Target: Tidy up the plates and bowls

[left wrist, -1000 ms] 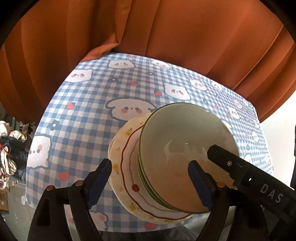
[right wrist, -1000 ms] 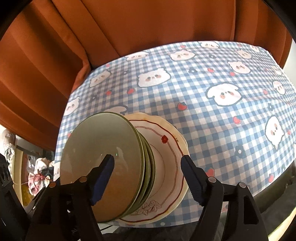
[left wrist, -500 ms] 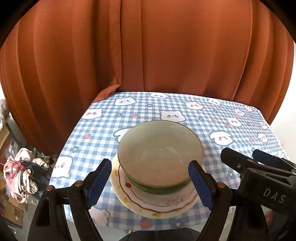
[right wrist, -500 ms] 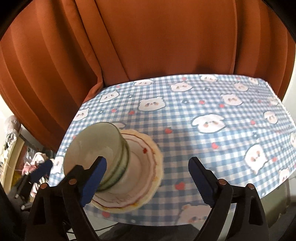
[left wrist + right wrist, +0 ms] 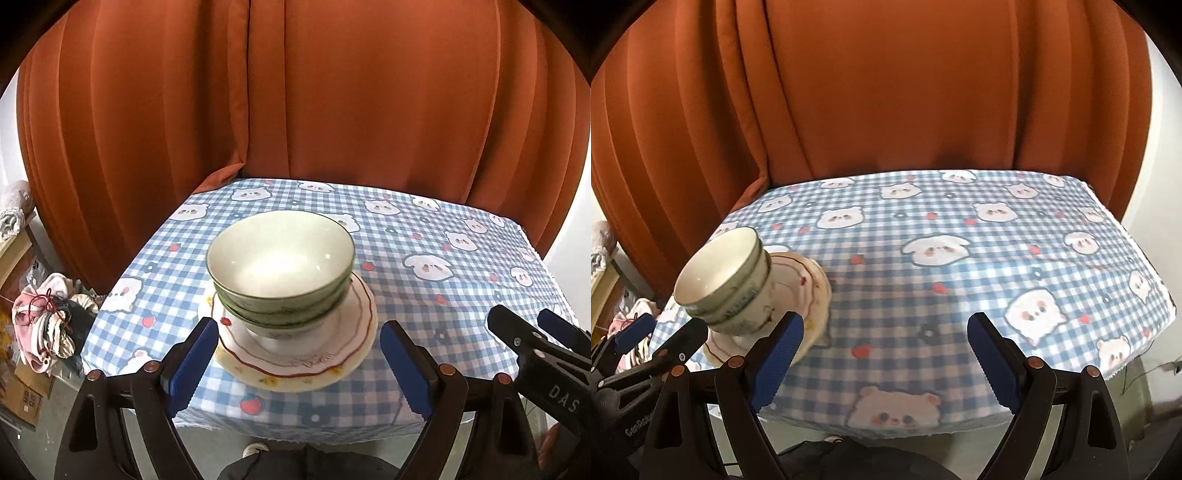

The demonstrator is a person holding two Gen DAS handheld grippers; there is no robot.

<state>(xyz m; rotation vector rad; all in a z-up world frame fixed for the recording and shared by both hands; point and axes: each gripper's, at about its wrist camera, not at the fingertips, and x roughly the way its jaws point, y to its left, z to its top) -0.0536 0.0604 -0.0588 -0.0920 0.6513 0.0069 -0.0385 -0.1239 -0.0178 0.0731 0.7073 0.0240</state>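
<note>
Bowls [image 5: 280, 269] nested on plates [image 5: 295, 350], near the tabletop's [image 5: 461, 288] front-left edge. Left gripper [image 5: 295, 363] fingers wide, just been opening, nothing held. Right gripper [image 5: 884, 363] wide, empty. Stack looks done; best to back off level, clear of the rim. Curtain [image 5: 295, 92] behind, clutter [image 5: 44, 321] on the floor; nothing obstructs.

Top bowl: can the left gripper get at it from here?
Probably yes. The left gripper is open and faces the top bowl on the plates, with nothing between. The right gripper sits off to the side.
</note>
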